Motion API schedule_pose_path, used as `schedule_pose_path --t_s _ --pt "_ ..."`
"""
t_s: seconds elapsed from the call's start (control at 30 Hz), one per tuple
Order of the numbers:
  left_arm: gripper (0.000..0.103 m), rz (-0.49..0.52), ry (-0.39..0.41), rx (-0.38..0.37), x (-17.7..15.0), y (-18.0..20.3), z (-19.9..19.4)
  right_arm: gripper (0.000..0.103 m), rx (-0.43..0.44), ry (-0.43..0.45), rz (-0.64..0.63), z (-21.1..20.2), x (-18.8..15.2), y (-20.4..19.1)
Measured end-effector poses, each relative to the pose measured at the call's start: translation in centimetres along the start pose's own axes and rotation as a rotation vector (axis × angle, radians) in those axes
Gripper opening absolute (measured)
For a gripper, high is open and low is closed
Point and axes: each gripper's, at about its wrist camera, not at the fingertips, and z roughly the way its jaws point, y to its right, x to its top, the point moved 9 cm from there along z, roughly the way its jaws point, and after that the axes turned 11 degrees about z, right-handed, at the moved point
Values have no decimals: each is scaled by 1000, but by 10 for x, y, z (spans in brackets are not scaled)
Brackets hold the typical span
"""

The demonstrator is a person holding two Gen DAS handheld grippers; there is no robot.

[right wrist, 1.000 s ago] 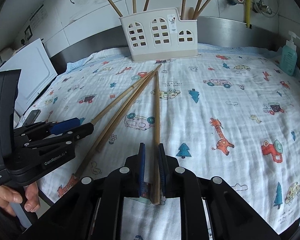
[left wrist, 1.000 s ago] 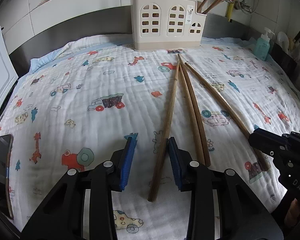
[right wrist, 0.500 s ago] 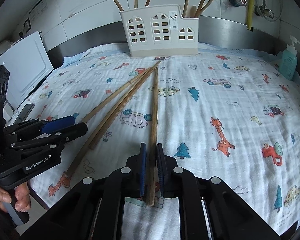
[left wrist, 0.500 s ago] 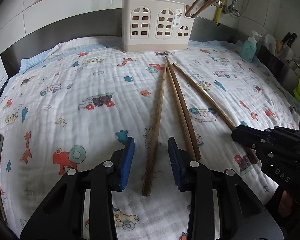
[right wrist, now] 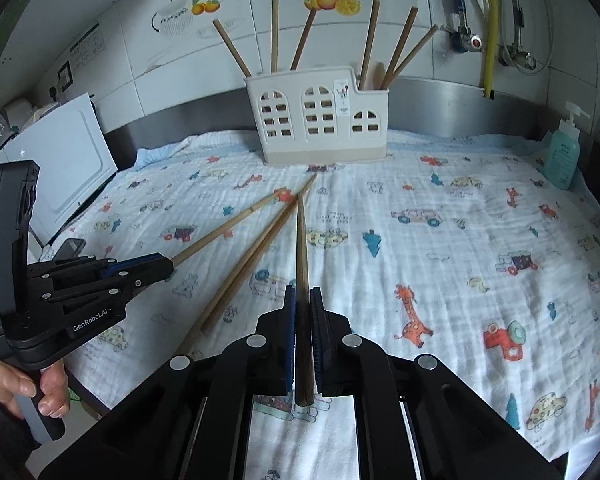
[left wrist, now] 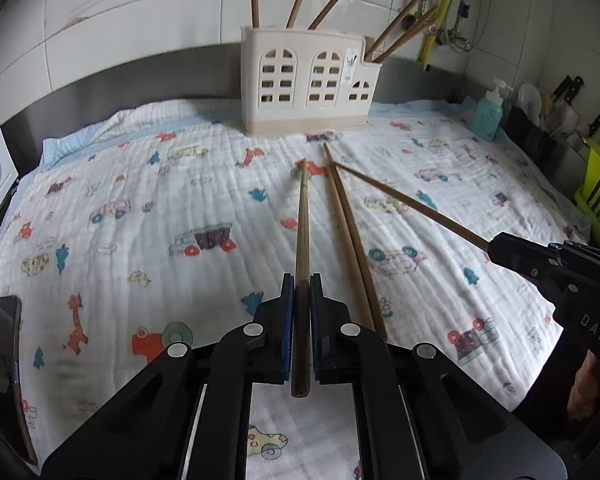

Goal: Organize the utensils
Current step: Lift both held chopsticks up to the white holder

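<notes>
Chopsticks are the concern: each gripper is clamped on one near its thick end. The left gripper (left wrist: 302,300) pinches the left chopstick (left wrist: 302,220), and the right gripper (right wrist: 302,308) pinches the right chopstick (right wrist: 300,248); two loose chopsticks (left wrist: 350,240) lie on the printed cloth (left wrist: 140,208) between them. Because each stick is held near one end, it may swing or slip in the pads. A long tip could also strike the cream holder (right wrist: 320,120), or miss its narrow compartments and the sticks already standing there.

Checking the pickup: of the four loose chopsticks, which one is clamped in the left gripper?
The leftmost chopstick, clamped in the left gripper. The middle pair lies free on the cloth; the right gripper holds the fourth.
</notes>
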Motion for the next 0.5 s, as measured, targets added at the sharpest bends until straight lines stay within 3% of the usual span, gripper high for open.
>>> schedule_pose_path --t_s 0.3,0.5 --pt "6 -26 126 -66 45 -5 -37 7 47 154 -53 -44 72 -16" --pt "6 1 156 -75 67 -8 -44 6 103 170 -55 -48 110 -24"
